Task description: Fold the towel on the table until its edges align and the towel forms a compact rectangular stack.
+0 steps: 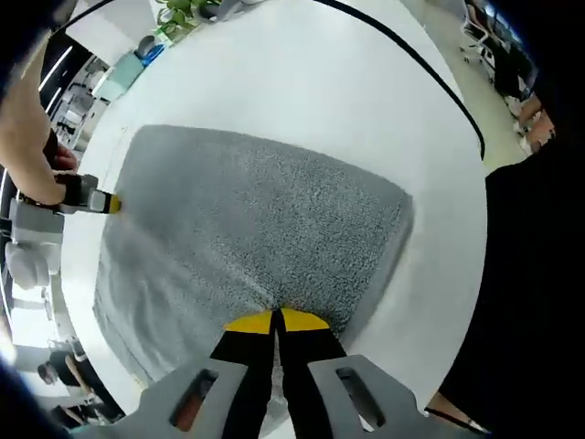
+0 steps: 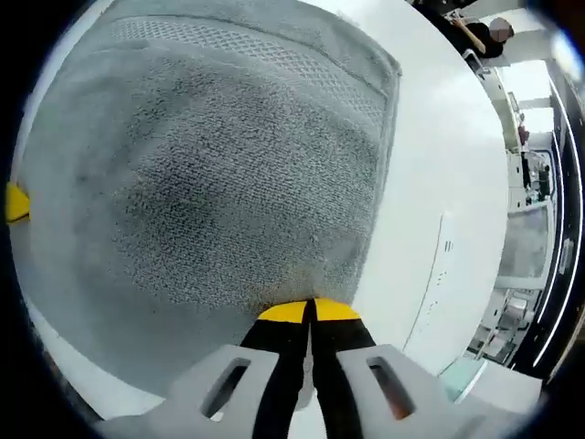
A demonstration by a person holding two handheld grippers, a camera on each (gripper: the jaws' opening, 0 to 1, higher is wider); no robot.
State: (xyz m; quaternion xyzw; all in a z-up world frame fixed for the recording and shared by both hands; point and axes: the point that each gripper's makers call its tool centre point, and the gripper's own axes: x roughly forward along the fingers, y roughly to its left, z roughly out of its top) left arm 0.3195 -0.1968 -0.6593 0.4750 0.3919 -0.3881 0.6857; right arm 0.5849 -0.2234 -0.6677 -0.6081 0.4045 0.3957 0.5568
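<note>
A grey terry towel [image 1: 265, 219] lies on the white round table [image 1: 302, 82], folded over so that a lower layer shows along its near left side. My left gripper [image 1: 277, 320] is shut on the towel's near edge, yellow tips pressed together. In the right gripper view the towel [image 2: 228, 174] shows a woven band near its far edge, and my right gripper [image 2: 311, 311] is shut on its near edge close to a corner. The right gripper [image 1: 108, 203], held by a hand, also appears at the towel's left edge. The left gripper's yellow tip [image 2: 15, 203] peeks in at the left.
A black cable [image 1: 411, 55] runs across the far part of the table, and a green plant [image 1: 183, 13] stands past its rim. A person in dark clothes [image 1: 539, 274] stands at the right. A white flat strip [image 2: 437, 274] lies on the table beside the towel.
</note>
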